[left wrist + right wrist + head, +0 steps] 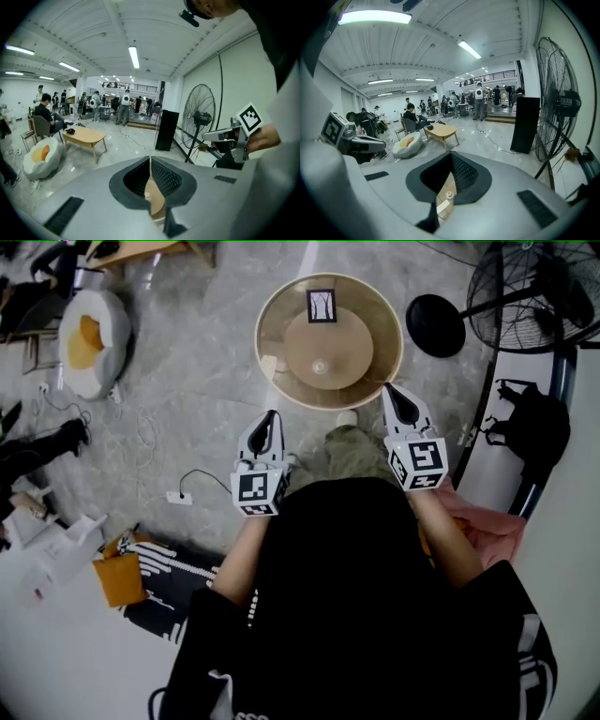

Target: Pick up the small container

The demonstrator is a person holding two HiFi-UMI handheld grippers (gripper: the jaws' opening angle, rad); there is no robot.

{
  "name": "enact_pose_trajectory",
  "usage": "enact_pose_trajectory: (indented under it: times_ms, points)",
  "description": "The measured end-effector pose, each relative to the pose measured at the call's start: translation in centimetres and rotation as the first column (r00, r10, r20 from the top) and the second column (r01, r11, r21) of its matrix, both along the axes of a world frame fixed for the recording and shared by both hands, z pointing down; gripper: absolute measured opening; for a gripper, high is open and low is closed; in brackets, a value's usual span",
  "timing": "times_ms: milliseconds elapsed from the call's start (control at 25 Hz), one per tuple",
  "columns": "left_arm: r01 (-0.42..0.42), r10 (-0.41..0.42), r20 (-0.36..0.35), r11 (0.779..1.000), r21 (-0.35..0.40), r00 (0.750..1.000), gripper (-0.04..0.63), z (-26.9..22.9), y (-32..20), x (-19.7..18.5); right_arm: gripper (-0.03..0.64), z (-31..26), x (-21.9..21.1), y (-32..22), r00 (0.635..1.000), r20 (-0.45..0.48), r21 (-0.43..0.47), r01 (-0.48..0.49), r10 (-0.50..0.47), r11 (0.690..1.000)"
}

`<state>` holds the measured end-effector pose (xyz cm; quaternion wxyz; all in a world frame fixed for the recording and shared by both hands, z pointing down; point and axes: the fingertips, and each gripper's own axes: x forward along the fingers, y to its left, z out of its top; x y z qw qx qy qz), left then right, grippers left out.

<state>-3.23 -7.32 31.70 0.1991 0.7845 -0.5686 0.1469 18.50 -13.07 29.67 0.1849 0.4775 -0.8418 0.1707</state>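
Left hand-held gripper (272,418) and right hand-held gripper (394,392) hover, jaws together, empty; approach only; container (320,366) at twelve o'clock on bench (274,322); next, open one, descend.

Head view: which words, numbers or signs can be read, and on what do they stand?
No words or numbers are readable.
On the left gripper: square black-and-white marker, no letters.
On the right gripper: a similar marker.
On the card on the round table: dark pattern, too small to read.
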Motion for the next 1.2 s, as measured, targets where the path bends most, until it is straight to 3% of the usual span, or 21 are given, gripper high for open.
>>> enact_pose_trajectory:
  times_ms: [240, 520, 800, 1200]
  points:
    - [0.031, -0.031, 0.006, 0.994, -0.102, 1.0, 0.028, 7.3, -0.9, 2.1, 0.021, 4.8, 1.1, -1.4, 0.995, -0.049, -0.079, 0.088, -0.092, 0.993]
    - [0.019, -0.014, 0.027, 0.986, -0.168, 1.0, 0.028, 19.7, -3.8, 0.5, 0.021, 14.9, 0.2, -2.6, 0.995, -0.084, -0.186, 0.03, -0.046, 0.982]
    - [-0.07, 0.072, 0.005, 0.981, -0.18, 0.997, 0.029, 29.6, -6.9, 1.2, 0.021, 23.3, -1.9, -2.6, 0.995, -0.097, -0.253, 0.002, -0.028, 0.967]
    - [-0.209, 0.21, -0.01, 0.967, -0.143, 0.978, 0.029, 39.2, -9.1, 3.6, 0.021, 32.5, -2.8, -2.8, 0.996, -0.086, -0.301, -0.022, -0.004, 0.953]
